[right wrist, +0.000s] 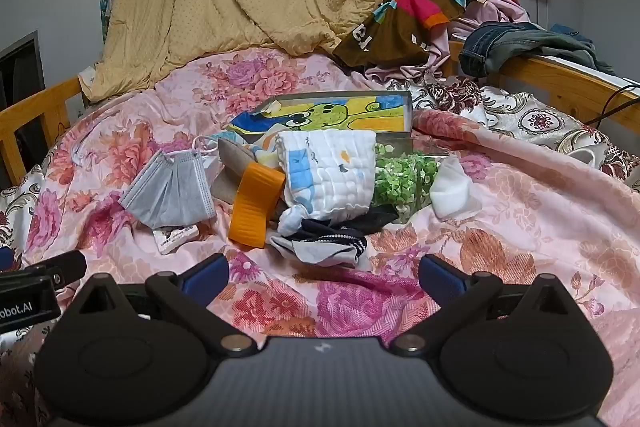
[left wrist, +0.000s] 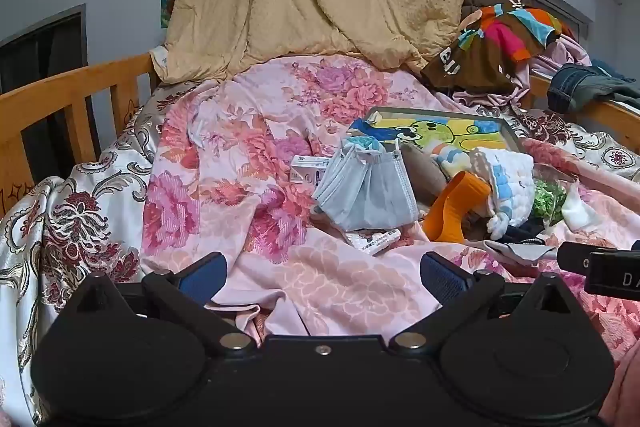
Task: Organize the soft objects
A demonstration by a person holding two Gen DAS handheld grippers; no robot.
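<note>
Both tongs spread wide, empty, above the floral bedspread (right wrist: 520, 227).
Ahead of the right gripper (right wrist: 323, 279): white quilted cloth (right wrist: 336, 179); ahead of the left gripper (left wrist: 323, 277): grey masks (left wrist: 368, 191).

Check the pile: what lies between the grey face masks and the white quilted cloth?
An orange ribbed piece lies between the grey face masks and the white quilted cloth, clearest in the right wrist view.

The small white carton (left wrist: 307, 167) lies half behind the grey masks (left wrist: 366, 193); its print is too small to read. A flat packet (right wrist: 175, 237) pokes from under them, its label illegible.
</note>
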